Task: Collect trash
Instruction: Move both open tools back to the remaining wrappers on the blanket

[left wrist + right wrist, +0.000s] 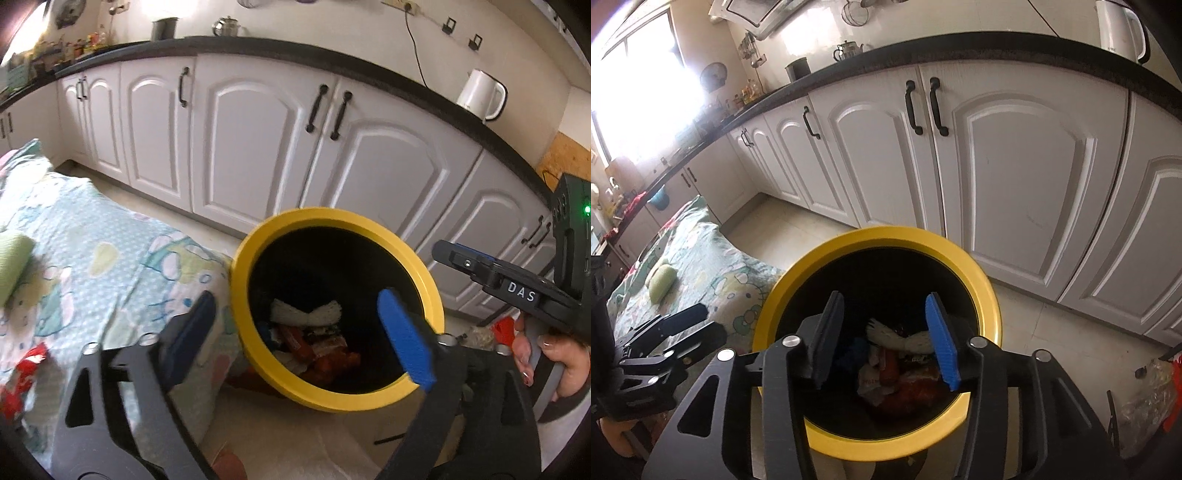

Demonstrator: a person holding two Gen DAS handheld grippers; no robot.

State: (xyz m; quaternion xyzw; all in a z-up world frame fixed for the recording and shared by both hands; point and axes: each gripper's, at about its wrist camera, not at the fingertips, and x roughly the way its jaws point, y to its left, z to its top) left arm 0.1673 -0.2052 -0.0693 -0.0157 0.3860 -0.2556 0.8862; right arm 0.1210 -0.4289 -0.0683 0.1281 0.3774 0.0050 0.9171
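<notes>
Bin (988, 295) with yellow rim stands on the floor beside the bed (92, 236), already holding wrappers and crumpled paper (897, 373), so I judge a good part is collected. Right tongs (886, 341) spread and empty, directly over the bin mouth. Left tongs (295, 332) also spread, empty, straddling the bin's bed-side rim. Still out: red wrapper (22, 380) on the bed left of the bin, green roll (13, 266) further left on the bed, possibly trash. Red item (504, 328) on the floor right of the bin.
</notes>
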